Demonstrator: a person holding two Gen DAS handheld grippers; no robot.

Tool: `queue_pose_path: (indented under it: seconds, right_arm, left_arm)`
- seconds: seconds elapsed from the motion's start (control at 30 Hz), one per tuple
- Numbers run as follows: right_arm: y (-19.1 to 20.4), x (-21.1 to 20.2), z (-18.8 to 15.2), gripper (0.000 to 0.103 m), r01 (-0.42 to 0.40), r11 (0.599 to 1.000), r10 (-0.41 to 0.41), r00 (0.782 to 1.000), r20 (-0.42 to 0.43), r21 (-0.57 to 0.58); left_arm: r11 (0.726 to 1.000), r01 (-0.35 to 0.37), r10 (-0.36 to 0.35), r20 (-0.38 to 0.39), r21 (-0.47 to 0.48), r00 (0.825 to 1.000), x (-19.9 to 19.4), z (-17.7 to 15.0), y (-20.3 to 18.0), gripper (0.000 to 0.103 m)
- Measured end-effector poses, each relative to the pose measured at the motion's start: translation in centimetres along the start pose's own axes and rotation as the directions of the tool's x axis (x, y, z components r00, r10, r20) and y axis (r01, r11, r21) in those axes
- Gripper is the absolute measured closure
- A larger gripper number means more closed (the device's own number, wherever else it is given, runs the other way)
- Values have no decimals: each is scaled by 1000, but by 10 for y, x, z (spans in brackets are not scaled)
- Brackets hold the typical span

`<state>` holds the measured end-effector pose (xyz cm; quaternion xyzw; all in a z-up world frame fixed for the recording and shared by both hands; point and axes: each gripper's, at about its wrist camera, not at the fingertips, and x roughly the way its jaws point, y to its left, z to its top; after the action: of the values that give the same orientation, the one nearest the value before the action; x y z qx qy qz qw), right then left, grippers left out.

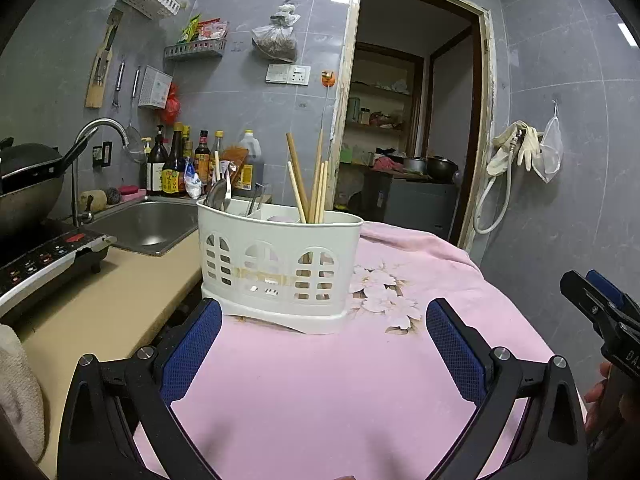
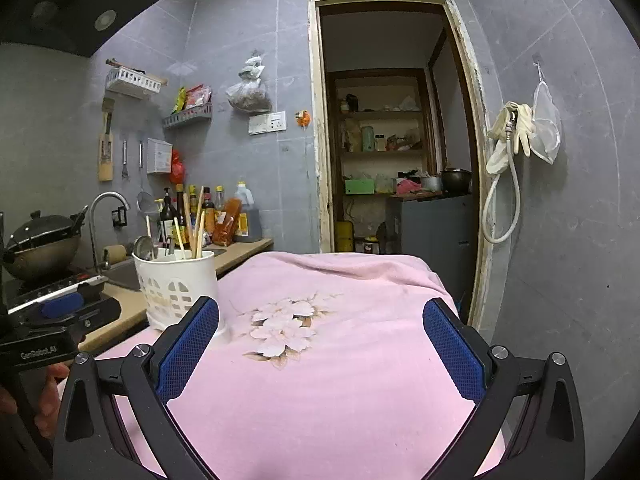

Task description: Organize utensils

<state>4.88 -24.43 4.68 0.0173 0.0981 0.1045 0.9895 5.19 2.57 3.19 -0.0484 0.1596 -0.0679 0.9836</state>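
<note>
I hold the left gripper point(image 1: 324, 344) spread and empty, with the white utensil caddy point(image 1: 280, 268) standing just ahead of its fingertips on the pink floral cloth point(image 1: 320, 392). The right gripper point(image 2: 320, 344) is likewise spread and empty; from it the caddy sits ahead and to the left. Chopsticks point(image 1: 314, 184) and spoons point(image 1: 218, 196) already stand sorted in separate compartments, no loose utensils show on the cloth, so I judge the task essentially complete.

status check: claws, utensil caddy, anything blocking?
Left claw open, empty, facing white caddy. Right claw open, empty, over pink cloth. Chopsticks and spoon upright in caddy. Nothing blocking.
</note>
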Motion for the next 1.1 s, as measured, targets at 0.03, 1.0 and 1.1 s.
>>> queue_pose_path:
  seconds: [0.03,1.0,1.1]
  right_arm:
    - [-1,0,0,0,0,1000,0,1000,-1,3]
    - [0,5,0,0,-9,1000,9,1000,-24,8]
    - [0,5,-1,0,-9,1000,9,1000,-23,11]
  left_arm:
    - [1000,-4,4,2,3,1000,0,-1,0,3]
    - [999,-25,25,4,-23,1000,-3,-2,14,3]
    - [999,-25,25,5,-23,1000,-3,-2,15,3]
